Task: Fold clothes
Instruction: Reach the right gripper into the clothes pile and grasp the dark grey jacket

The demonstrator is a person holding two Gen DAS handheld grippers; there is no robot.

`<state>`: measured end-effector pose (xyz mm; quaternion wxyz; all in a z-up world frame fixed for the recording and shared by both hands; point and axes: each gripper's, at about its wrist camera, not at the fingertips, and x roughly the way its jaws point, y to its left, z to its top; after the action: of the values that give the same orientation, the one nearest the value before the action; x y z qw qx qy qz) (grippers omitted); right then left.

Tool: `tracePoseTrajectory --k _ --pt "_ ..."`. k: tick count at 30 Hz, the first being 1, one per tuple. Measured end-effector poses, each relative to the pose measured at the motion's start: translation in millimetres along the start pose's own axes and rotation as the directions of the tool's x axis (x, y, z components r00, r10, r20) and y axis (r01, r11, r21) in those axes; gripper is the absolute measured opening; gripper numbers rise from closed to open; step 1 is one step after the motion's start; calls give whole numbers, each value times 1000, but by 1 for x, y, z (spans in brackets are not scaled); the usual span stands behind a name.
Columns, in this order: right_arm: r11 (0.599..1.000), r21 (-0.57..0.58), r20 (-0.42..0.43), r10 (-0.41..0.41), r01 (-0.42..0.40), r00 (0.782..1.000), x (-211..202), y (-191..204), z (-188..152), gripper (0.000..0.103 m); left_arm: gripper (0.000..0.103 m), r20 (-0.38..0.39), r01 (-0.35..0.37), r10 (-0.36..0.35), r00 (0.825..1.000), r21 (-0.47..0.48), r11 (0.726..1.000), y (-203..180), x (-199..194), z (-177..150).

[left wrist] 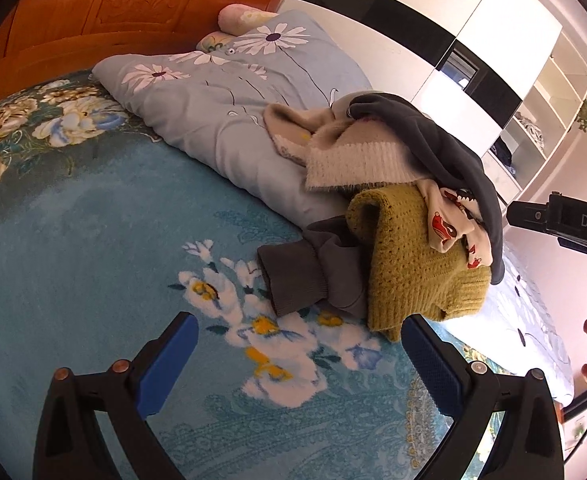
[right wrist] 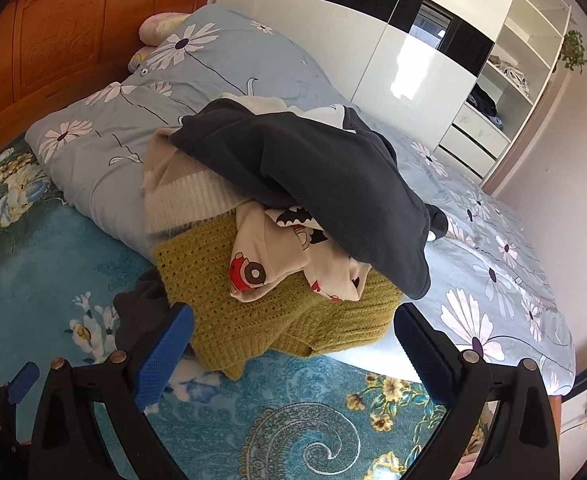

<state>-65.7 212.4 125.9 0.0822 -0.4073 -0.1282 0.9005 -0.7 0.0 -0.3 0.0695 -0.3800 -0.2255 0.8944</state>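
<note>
A heap of clothes lies on the bed: an olive knit sweater (left wrist: 413, 268) (right wrist: 253, 300) at the bottom, a cream garment with red prints (left wrist: 453, 232) (right wrist: 277, 264), a dark grey fleece (left wrist: 445, 148) (right wrist: 313, 168) on top, a beige and white fuzzy sweater (left wrist: 353, 156) (right wrist: 181, 192), and a grey sleeve with a ribbed cuff (left wrist: 297, 276). My left gripper (left wrist: 299, 344) hovers open over the bedspread just short of the cuff. My right gripper (right wrist: 293, 340) stands open with the olive sweater's near edge between its fingers, untouched.
The teal floral bedspread (left wrist: 93, 240) (right wrist: 313, 420) covers the near bed. A blue daisy quilt (left wrist: 213, 92) (right wrist: 493, 260) lies behind and under the heap. An orange wooden headboard (left wrist: 113, 4) stands far left, a wardrobe with open shelves (right wrist: 493, 80) at the back.
</note>
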Motion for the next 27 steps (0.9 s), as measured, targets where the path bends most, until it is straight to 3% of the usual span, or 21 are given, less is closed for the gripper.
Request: tracePoseTrajectory --k 10,21,27 --pt "997 72 -47 -24 28 999 24 -14 15 100 103 -6 19 -20 1000 -27 999 3 1 1" --pt "997 -4 -90 -79 79 993 60 -10 46 100 103 -15 28 -28 999 -5 1000 1 6 3" --pt "989 -86 -72 -127 121 989 78 0 68 98 103 -22 29 -29 999 -13 999 3 8 3"
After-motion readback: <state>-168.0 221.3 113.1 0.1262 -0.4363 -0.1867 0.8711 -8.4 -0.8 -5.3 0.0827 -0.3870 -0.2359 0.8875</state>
